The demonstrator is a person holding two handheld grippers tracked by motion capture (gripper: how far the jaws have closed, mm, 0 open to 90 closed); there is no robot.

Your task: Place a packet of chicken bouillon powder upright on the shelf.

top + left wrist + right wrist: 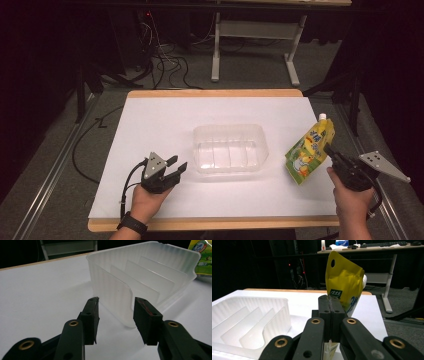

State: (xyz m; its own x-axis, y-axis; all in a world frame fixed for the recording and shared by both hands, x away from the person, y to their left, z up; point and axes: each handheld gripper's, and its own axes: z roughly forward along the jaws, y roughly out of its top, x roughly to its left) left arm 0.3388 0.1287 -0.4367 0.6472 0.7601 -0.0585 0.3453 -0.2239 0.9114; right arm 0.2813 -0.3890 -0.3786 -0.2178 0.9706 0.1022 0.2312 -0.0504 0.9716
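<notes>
Clamped in your right gripper above the white counter's right edge, the yellow spouted pouch should drop upright between the clear ribbed plastic tray's dividers while your open left gripper steadies its near corner.

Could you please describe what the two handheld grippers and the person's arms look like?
Both the left gripper and right gripper are black, with ribbed rectangular jaw pads and brass-coloured pivot rivets. Each carries a grey triangular plate dotted with small holes and trails a black cable. The forearms are bare; a black wristwatch sits on the left wrist.
</notes>
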